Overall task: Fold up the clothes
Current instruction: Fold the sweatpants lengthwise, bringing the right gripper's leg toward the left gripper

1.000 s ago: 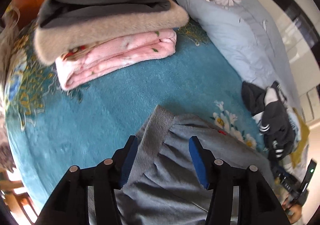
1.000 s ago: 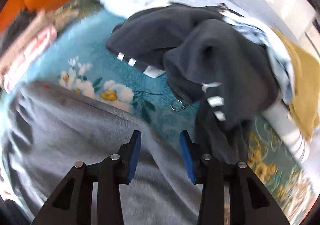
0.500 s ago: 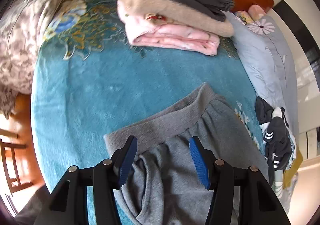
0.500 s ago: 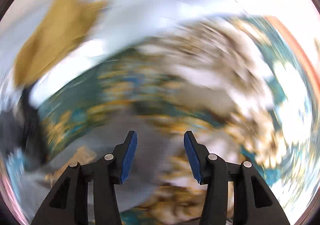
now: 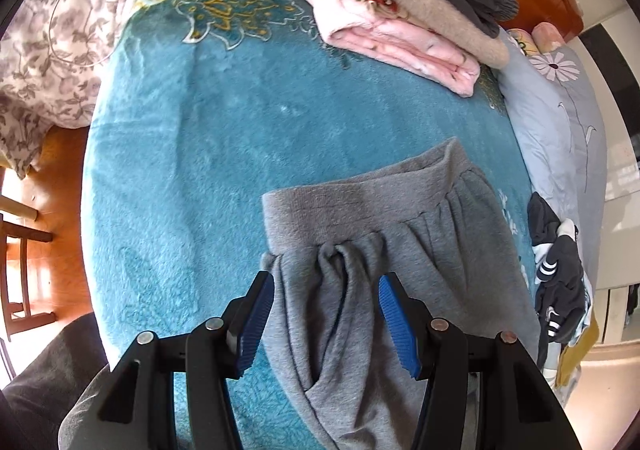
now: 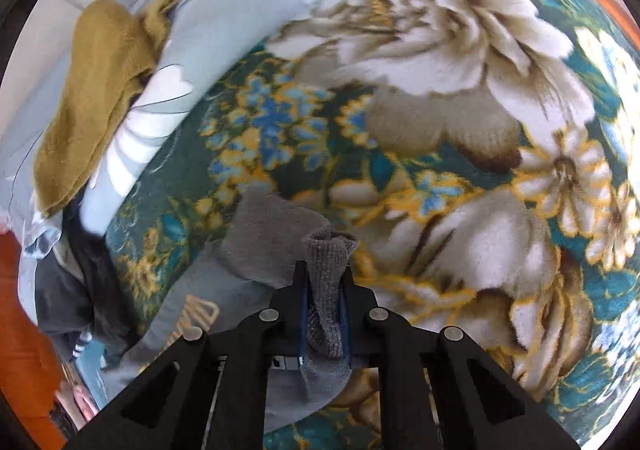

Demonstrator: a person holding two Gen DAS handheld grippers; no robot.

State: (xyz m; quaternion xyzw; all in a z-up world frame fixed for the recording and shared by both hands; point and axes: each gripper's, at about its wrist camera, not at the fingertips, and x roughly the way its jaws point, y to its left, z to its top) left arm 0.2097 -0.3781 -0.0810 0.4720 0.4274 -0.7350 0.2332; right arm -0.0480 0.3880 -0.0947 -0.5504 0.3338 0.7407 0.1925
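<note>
Left wrist view first: over at the left edge a floral grey-and-white quilt (image 5: 52, 30) bunches up beside the teal floral blanket (image 5: 200, 154) that covers the bed. Moving right along the far side, a stack of folded clothes (image 5: 404, 14) sits on that blanket, pink at the bottom, beige in the middle, dark grey on top. Nearer in, the grey sweatpants (image 5: 384, 250) lie flat on the blanket, waistband pointing away, fabric gathered in pleats just below it. The left tongs (image 5: 326, 324) hang over those pleats with their blue pads spread wide, gripping nothing. Further right, a pale blue pillow (image 5: 560, 122) runs along the bed's edge, and a dark striped garment (image 5: 560, 274) lies crumpled below it.

Right wrist view now: a mustard-yellow cloth (image 6: 96, 98) is draped at the left on pale blue bedding. Centre frame, the right tongs (image 6: 325, 314) are squeezed tight on a ribbed cuff of the grey sweatpants (image 6: 272, 246), the knit poking up between the pads. Off to the right, big cream flowers fill the blanket (image 6: 460, 90).
</note>
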